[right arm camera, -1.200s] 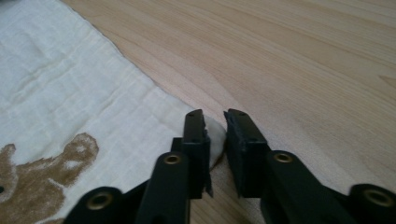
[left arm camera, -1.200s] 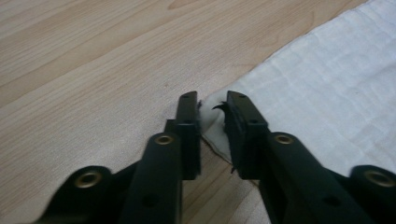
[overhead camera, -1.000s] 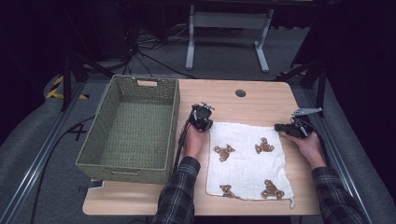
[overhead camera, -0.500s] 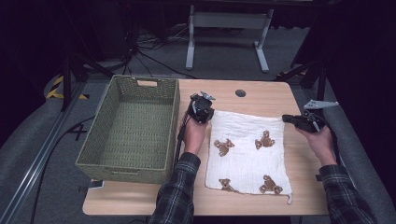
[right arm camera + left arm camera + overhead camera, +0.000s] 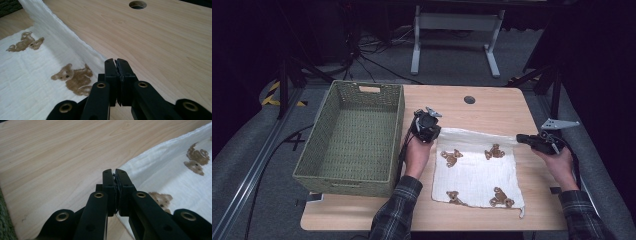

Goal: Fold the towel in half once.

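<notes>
No brand, label or readable writing appears on anything here. At the table's left side stands a green woven basket (image 5: 354, 137) with a slot handle in its far wall, its long side running along the left edge of the light wooden table (image 5: 492, 107). Just right of the basket, the left gripper (image 5: 427, 125) sits at the far left corner of a white cloth (image 5: 477, 172) printed with brown teddy bears; in the left gripper view its jaws are pressed together with a thin edge of the cloth (image 5: 175, 177) between their tips, so it is pinching that corner. The cloth lies flat on the right half of the table, reaching close to the near edge, with its far edge raised a little between the two grippers. At the cloth's far right corner, near the table's right edge, the right gripper (image 5: 532, 141) lies low, its jaws likewise closed tight; the right gripper view sets them at the cloth's (image 5: 37, 75) hem, though whether fabric is caught there cannot be told. A round cable hole (image 5: 469, 99) sits near the table's far edge. Beyond it, the dark room shows grey floor, black cables and a white metal stand (image 5: 454, 37).
</notes>
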The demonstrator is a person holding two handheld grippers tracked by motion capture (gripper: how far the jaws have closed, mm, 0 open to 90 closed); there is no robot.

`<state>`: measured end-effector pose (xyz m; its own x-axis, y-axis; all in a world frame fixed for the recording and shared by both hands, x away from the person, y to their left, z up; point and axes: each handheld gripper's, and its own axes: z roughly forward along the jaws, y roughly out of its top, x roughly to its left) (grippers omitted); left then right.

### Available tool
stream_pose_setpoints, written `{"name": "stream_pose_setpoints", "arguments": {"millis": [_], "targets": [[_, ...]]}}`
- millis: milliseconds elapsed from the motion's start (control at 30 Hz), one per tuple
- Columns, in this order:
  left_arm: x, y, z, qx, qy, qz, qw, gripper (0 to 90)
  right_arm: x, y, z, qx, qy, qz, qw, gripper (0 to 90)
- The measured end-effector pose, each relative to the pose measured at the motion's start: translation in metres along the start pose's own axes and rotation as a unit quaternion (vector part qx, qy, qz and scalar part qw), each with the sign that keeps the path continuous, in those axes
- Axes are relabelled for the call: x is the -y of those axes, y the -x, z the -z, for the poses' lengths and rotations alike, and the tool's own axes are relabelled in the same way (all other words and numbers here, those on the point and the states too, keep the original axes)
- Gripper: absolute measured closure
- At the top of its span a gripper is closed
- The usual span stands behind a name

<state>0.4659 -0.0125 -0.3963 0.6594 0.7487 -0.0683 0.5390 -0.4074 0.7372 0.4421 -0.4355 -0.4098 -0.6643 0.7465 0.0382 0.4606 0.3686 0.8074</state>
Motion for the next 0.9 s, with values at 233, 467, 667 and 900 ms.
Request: {"name": "stream_pose_setpoints", "arguments": {"millis": [233,467,667,900], "targets": [[0.015,0.014,0.014,-0.005,-0.006,-0.011,0.9999,87.4,0.01,-0.017,0.012,-0.008,-0.007,0.012,0.9999,87.9],[0.032,0.03,0.026,0.003,-0.016,-0.021,0.9996,87.4,0.027,-0.036,0.025,-0.025,-0.017,0.013,0.9995,87.9],[0.044,0.042,0.035,0.005,-0.024,-0.025,0.9994,87.5,0.036,-0.048,0.035,-0.035,-0.018,0.014,0.9991,87.8],[0.058,0.056,0.047,0.002,-0.023,-0.035,0.9991,87.5,0.05,-0.07,0.051,-0.049,-0.019,0.019,0.9985,87.9]]}}
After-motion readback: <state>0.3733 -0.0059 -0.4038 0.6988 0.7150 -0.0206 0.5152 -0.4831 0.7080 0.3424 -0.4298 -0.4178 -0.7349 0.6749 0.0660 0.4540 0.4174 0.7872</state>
